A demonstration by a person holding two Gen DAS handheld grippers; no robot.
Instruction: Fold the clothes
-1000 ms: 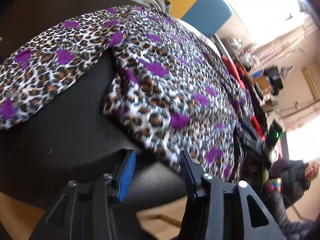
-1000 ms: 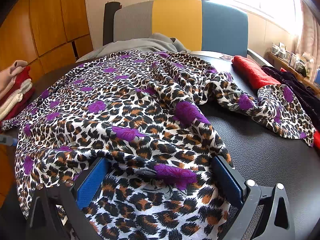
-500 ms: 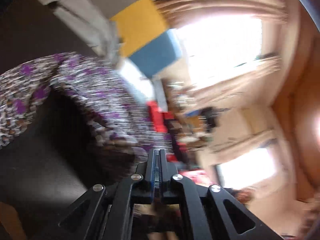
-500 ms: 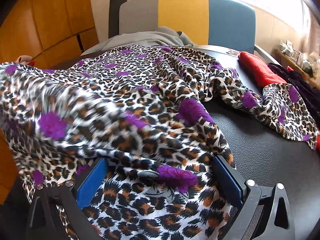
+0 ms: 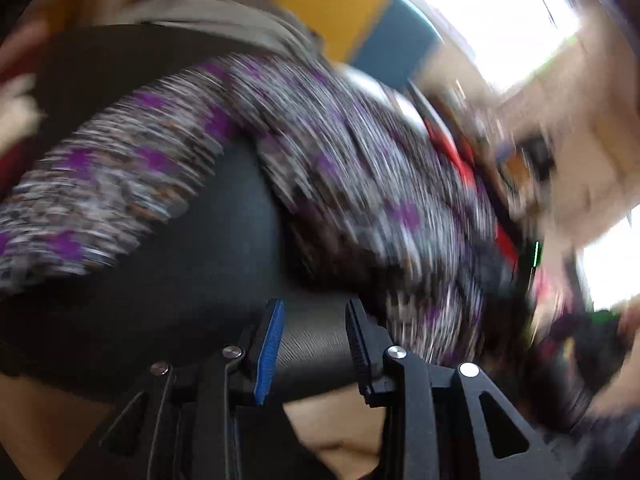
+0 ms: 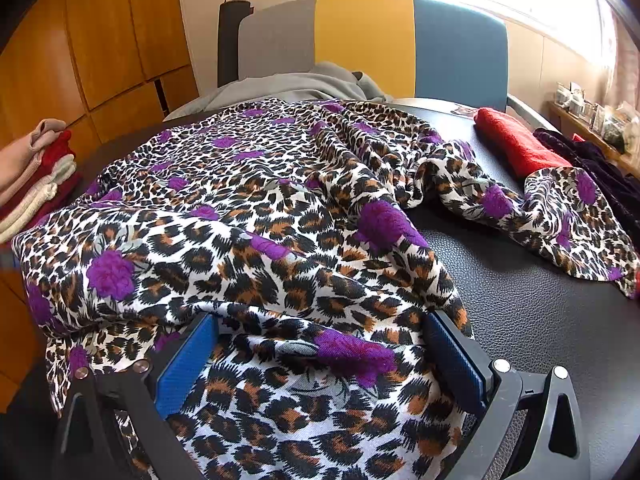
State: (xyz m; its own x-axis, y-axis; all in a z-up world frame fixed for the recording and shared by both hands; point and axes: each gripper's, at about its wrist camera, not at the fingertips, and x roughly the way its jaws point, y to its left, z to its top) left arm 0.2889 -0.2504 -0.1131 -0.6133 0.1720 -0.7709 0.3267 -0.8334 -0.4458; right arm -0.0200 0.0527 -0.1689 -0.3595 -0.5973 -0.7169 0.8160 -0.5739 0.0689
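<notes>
Right wrist view, left to right: stack of folded clothes cut off at the left edge, pink, red and cream layers; orange wooden cabinets behind. Then the leopard-print garment, white ground with black and tan spots and purple flowers, spread rumpled over the black table, one flap doubled over on its left side, a sleeve trailing off to the right. Grey garment bunched at the far edge, partly hidden by the leopard print, before a chair back in grey, yellow and blue. Further right, a folded red piece and a dark purple one, cut off by the frame. Right gripper spread wide, near hem of the leopard print lying between the pads and draped over both fingertips, not pinched. Left wrist view heavily blurred: same print recognisable only as streaked purple and grey across the table top, edges impossible to trace. Left gripper with jaws opening, nothing between them, only bare table surface seen through the gap, cloth just to the right of the right-hand finger. No containers visible anywhere.
</notes>
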